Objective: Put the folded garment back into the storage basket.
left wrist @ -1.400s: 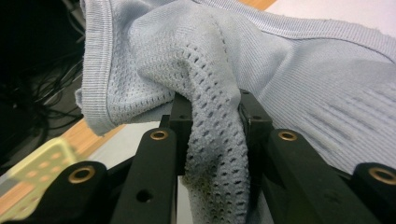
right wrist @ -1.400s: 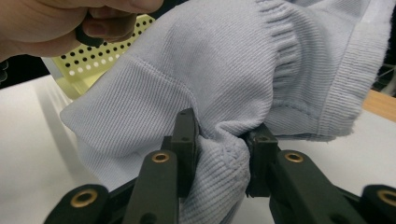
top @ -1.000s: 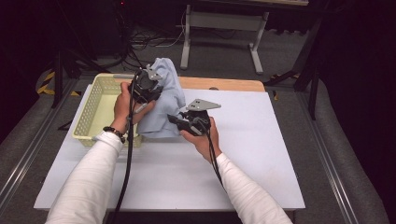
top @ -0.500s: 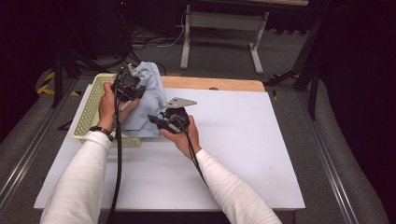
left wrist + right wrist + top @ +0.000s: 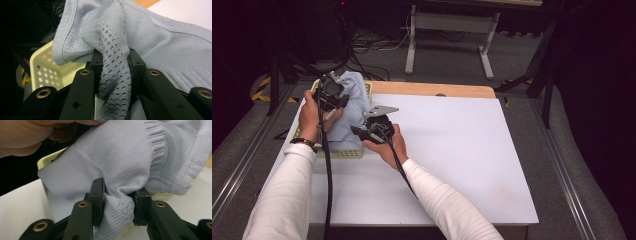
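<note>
The pale blue garment (image 5: 348,112) hangs over the yellow basket (image 5: 343,153) at the desk's (image 5: 462,150) left edge, bunched in the jaws of both the left gripper (image 5: 337,103) and the right gripper (image 5: 357,132), whose jaws have just been opening slightly.

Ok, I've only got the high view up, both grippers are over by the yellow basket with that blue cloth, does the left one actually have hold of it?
Observer: Yes. In the left gripper view the left gripper pinches a bunched fold of the light blue cloth, a part knit with small holes.
Operator: And the right one?
Observer: The right gripper has a ribbed fold of it between its pads; its jaws have just been opening a little, but cloth still fills the gap.
Operator: Is the cloth clear of the basket?
Observer: Not clear: the left gripper view shows it hanging over the yellow basket, whose perforated wall sits just below.
</note>
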Tool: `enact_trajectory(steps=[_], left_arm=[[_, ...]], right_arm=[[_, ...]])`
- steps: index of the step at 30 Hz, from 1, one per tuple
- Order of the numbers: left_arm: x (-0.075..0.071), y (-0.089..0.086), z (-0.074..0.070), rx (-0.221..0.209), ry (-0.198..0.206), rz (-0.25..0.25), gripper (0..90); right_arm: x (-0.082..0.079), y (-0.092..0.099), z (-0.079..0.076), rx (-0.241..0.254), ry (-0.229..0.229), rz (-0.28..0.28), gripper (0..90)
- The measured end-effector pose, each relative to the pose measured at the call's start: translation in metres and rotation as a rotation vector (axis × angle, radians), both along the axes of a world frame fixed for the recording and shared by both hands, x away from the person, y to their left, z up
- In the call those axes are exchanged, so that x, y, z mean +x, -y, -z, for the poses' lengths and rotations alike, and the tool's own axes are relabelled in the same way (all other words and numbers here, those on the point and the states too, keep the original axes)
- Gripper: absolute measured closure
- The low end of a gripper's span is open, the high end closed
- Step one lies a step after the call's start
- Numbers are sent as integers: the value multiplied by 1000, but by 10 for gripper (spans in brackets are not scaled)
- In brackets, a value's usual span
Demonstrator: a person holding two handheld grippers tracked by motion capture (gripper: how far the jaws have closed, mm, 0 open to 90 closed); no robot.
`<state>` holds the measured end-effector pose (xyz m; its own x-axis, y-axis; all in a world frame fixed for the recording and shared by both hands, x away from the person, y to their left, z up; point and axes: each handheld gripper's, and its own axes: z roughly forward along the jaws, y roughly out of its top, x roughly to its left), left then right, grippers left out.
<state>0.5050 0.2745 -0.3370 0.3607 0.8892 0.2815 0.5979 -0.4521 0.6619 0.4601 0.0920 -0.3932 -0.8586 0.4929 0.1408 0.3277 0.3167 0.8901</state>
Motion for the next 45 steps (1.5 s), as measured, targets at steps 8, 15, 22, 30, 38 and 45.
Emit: enact_trajectory(steps=[8,15,22,30,38,45], left_arm=[[10,-16,17,28,-20,-32,725],[20,-15,28,29,-45,-28,725],[21,-13,35,41,-76,-7,727],[23,-13,41,44,-101,-1,728],[24,-15,55,50,-159,12,730],[24,-17,62,32,-194,13,730]], right_arm=[[-1,-20,7,-68,30,-17,625],[2,-14,10,-77,8,1,555],[-4,15,0,-17,35,13,476],[-19,77,-8,4,99,70,454],[-37,136,1,-67,158,102,415],[-57,185,6,-112,223,156,399]])
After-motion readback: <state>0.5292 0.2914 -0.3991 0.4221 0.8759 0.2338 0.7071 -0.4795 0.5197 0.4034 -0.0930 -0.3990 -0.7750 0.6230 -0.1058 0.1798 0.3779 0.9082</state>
